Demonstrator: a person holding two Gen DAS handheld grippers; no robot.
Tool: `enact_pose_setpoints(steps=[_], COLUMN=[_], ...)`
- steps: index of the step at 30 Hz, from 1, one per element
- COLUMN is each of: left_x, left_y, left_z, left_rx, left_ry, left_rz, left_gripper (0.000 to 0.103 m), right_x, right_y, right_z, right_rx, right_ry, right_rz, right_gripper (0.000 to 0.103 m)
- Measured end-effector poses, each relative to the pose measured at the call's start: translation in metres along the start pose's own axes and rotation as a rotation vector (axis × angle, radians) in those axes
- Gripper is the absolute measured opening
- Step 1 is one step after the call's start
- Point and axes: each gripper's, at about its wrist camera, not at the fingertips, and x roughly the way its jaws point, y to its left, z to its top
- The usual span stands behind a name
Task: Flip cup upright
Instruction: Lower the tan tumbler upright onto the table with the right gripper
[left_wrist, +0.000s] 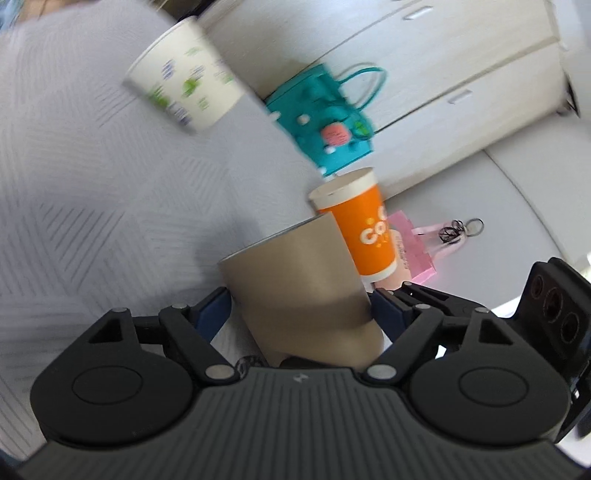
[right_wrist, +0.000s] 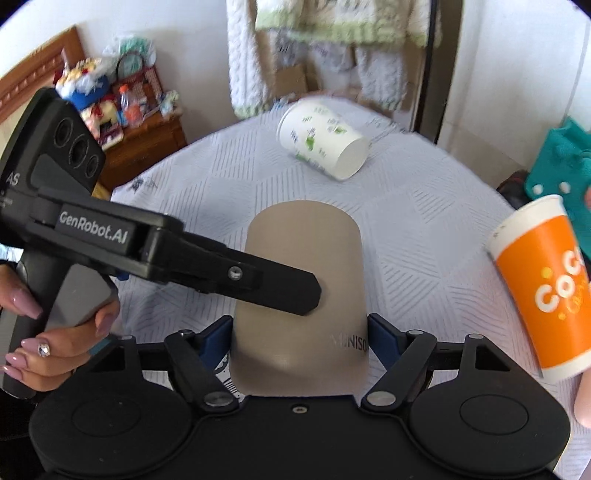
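A tan cup (left_wrist: 303, 291) sits between the blue pads of both grippers over the white bedspread. In the right wrist view the tan cup (right_wrist: 301, 280) has its closed base pointing away from me. My left gripper (left_wrist: 301, 306) is shut on its sides. My right gripper (right_wrist: 300, 332) is also shut on it. The left gripper's black body (right_wrist: 177, 254) crosses the cup from the left. A white cup with green print (right_wrist: 323, 138) lies on its side farther back. An orange cup (right_wrist: 543, 291) stands tilted at the right.
A teal bag (left_wrist: 325, 122) and a pink gift bag (left_wrist: 413, 247) lie by the orange cup (left_wrist: 364, 225). White drawers (left_wrist: 443, 74) stand behind. A wooden nightstand with toys (right_wrist: 122, 107) is at the far left, and hanging clothes (right_wrist: 332, 48) are beyond the bed.
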Motion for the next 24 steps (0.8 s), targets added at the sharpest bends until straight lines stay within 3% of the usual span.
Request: enact_pose_setpoints(steps=[8, 12, 16, 24], left_x=[-0.012, -0.021, -0.023, -0.032], left_y=[-0.034, -0.046, -0.049, -0.06], left_z=[-0.01, -0.018, -0.022, -0.024], left_rx=[0.325, 0.474, 0.535, 0.664], left_ry=[-0.07, -0.111, -0.123, -0.16], left_rz=[0.009, 0.04, 0.071, 0.046], left_gripper=[0.082, 0.079, 0.078, 0.074], right_x=[-0.015, -0.013, -0.003, -0.003], right_y=[0.01, 0.027, 0.039, 0.046], right_z=[-0.032, -0.041, -0.044, -0.053], right_rx=[0.1, 0.059, 0.06, 0.014], right_ry=[-0.21, -0.296, -0.325, -0.409], right_rz=[-0.071, -0.145, -0.204, -0.292], right_gripper=[0.082, 0.081, 0.081, 0.081])
